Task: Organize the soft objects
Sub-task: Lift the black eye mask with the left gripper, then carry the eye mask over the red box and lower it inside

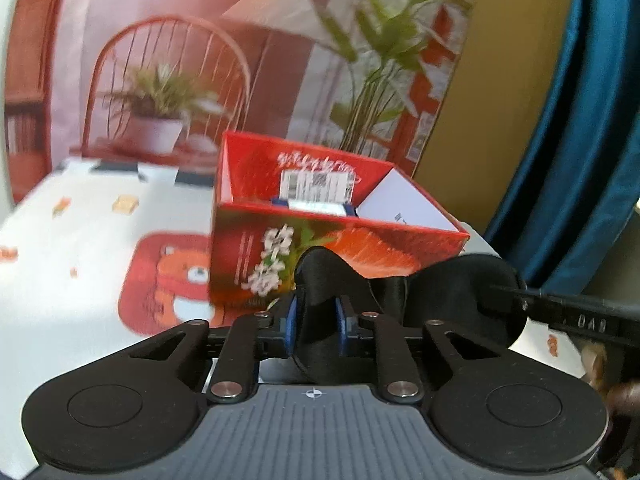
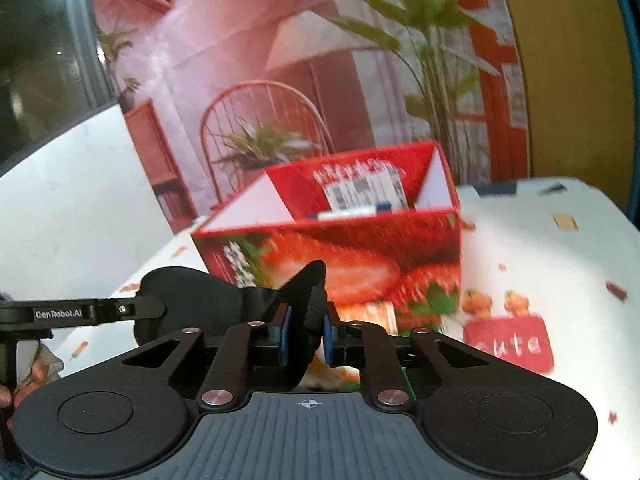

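A black soft eye mask (image 1: 452, 300) is stretched between both grippers just above the table. My left gripper (image 1: 316, 318) is shut on one lobe, its blue pads pressing the fabric. My right gripper (image 2: 306, 332) is shut on the other lobe of the mask (image 2: 200, 300). Each view shows the other gripper's black finger (image 1: 580, 318) (image 2: 80, 314) reaching in from the side. Right behind the mask stands an open red strawberry-print box (image 1: 320, 240) (image 2: 340, 248), with a blue-and-white packet (image 1: 316, 206) inside.
The table wears a white cloth with cartoon prints (image 1: 80, 240) (image 2: 560, 264). A printed backdrop of a chair and plants (image 1: 168, 80) rises behind the box. A blue curtain (image 1: 580, 120) hangs at the right. A person's hand (image 2: 36, 372) shows at the left edge.
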A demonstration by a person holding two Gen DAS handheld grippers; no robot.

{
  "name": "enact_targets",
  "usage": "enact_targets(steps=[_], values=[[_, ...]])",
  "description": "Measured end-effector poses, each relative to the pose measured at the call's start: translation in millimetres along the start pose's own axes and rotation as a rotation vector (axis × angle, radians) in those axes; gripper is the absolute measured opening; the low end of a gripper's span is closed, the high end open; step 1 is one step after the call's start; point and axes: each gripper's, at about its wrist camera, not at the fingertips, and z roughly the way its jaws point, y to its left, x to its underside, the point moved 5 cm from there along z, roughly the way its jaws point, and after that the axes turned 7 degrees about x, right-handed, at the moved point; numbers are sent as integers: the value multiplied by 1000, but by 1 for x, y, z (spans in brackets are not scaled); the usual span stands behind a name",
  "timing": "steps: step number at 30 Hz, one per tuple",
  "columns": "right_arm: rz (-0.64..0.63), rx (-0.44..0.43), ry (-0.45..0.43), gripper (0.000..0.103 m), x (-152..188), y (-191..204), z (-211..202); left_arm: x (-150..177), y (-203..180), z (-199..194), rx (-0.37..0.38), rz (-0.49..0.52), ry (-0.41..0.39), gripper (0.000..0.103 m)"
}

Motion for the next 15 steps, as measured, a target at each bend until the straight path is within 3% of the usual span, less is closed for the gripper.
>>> enact_targets(steps=[7, 15], values=[[-30, -19, -22, 11, -21, 3, 2, -18, 0, 3, -33, 12, -20, 18], [-84, -36, -74, 11, -74, 7, 20, -81, -7, 7, -63, 83, -120, 17]])
